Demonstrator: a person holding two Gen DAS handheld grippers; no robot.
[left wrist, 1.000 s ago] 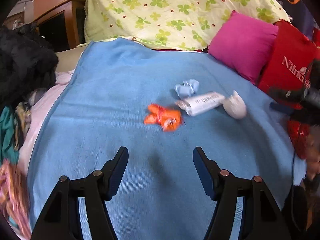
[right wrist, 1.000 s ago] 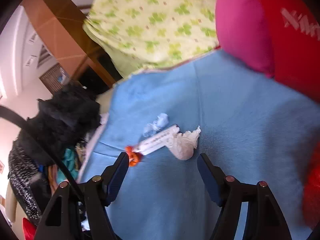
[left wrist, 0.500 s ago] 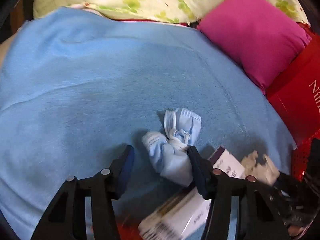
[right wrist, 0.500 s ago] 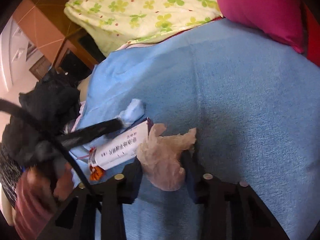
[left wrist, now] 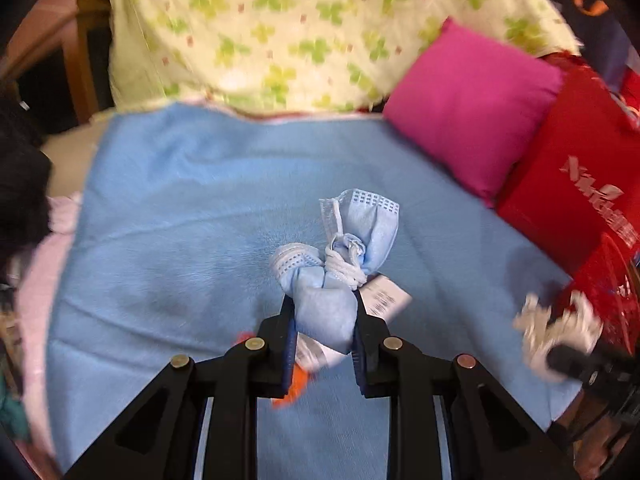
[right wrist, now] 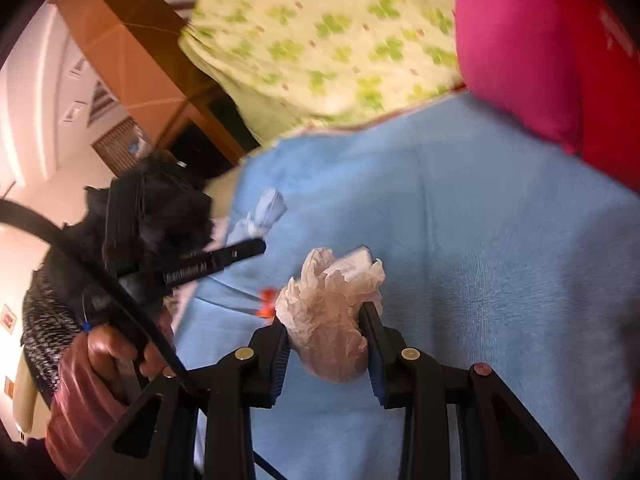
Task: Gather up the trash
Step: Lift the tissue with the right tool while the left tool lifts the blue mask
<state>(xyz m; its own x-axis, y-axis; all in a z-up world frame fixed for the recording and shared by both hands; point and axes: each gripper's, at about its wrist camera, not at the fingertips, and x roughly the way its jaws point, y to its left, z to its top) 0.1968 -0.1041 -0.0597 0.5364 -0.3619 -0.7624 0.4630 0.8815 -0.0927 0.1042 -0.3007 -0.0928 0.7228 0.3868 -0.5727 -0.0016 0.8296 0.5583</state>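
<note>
From the left wrist camera, the left gripper (left wrist: 325,320) is clamped on a knotted blue face mask (left wrist: 340,264), its two black fingers (left wrist: 286,344) pressing the lower bundle from both sides while the pleated end sticks up above the tips. Under the mask lies a white printed box (left wrist: 386,298), partly hidden, and an orange wrapper (left wrist: 296,386) peeks out just below the left finger; both rest on the blue blanket (left wrist: 192,240). Behind the blanket there is a clover-print quilt (left wrist: 304,28), a magenta pillow (left wrist: 468,108) and a red bag (left wrist: 576,184) with white lettering. At the right edge, blurred, the right gripper (left wrist: 568,354) carries a pale crumpled wad (left wrist: 538,334) near a red mesh basket (left wrist: 608,280).

From the right wrist camera, the right gripper (right wrist: 327,328) pinches a crumpled beige tissue (right wrist: 328,316) between its fingers (right wrist: 280,356), the wad bulging above and below the pads. Just left of it a scrap of the orange wrapper (right wrist: 265,304) shows on the blue blanket (right wrist: 480,240). Farther left, the left gripper (right wrist: 256,246) holds the blue face mask (right wrist: 262,216) above the blanket's edge, with the person's left hand (right wrist: 116,354) gripping its handle. The clover-print quilt (right wrist: 328,40) and magenta pillow (right wrist: 516,48) fill the top.
</note>
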